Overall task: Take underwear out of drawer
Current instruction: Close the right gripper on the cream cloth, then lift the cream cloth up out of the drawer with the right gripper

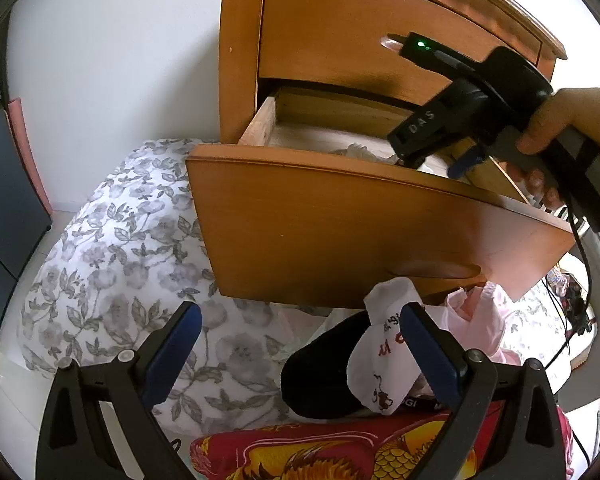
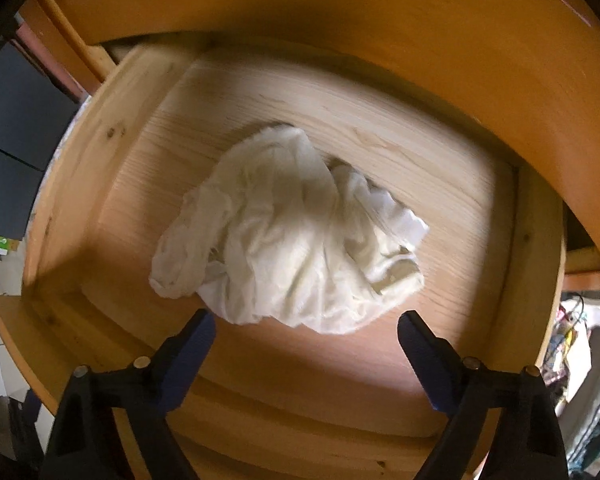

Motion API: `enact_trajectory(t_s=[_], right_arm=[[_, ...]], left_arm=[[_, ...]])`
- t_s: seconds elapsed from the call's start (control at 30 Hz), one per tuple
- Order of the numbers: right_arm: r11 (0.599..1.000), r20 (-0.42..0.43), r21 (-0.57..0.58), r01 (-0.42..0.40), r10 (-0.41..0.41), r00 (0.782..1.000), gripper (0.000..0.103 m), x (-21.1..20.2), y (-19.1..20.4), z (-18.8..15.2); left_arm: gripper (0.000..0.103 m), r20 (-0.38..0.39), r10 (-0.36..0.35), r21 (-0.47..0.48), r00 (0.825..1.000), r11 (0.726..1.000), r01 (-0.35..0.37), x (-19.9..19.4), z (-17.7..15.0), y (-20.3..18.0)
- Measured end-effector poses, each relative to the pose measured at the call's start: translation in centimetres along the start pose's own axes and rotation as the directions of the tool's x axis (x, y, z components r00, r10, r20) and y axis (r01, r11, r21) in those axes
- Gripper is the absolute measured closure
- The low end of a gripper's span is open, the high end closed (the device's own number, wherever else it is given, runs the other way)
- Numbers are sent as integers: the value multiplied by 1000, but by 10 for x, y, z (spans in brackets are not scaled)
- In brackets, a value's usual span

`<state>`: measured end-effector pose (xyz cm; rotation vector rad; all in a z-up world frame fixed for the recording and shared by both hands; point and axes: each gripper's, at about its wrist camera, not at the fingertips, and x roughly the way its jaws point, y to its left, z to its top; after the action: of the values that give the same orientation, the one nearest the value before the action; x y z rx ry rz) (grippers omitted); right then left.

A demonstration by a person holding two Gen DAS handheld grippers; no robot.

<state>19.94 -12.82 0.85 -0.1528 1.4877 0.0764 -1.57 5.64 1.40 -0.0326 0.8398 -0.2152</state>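
The right hand-held gripper (image 2: 306, 330) hung released over the crumpled white underwear (image 2: 292, 232) in the open drawer (image 2: 100, 152); the left hand-held gripper (image 1: 300, 328) gaped above clothes (image 1: 380, 356) on the floral bedding (image 1: 112, 256).

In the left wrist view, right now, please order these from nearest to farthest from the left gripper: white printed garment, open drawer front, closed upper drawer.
1. white printed garment, beside the left gripper's right finger.
2. open drawer front, just above.
3. closed upper drawer, at top.

Open drawer (image 2: 100, 208) with underwear (image 2: 292, 232) inside

The underwear lies near the middle of the drawer floor; below the drawer front, a clothes pile (image 1: 384, 360) lies on the bed (image 1: 112, 248)
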Motion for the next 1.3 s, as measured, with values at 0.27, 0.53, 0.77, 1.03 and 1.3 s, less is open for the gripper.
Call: enact_trajectory(t_s=[0.27, 0.53, 0.77, 1.03, 1.3], right_arm=[[999, -10, -26, 19, -20, 1000, 21, 15, 15, 21], [998, -25, -61, 31, -32, 999, 43, 29, 38, 37], [998, -24, -65, 19, -21, 999, 71, 37, 42, 46], [998, 25, -56, 25, -24, 999, 97, 17, 27, 34], [999, 81, -27, 46, -44, 996, 98, 0, 2, 13]], left_arm=[[4, -15, -22, -14, 1000, 1000, 22, 4, 0, 3], [4, -19, -30, -14, 999, 999, 30, 5, 0, 2], [4, -24, -36, -16, 999, 999, 36, 6, 1, 3], [4, -23, -30, -13, 999, 999, 30, 5, 0, 1], [4, -25, -31, -15, 999, 999, 30, 5, 0, 1]])
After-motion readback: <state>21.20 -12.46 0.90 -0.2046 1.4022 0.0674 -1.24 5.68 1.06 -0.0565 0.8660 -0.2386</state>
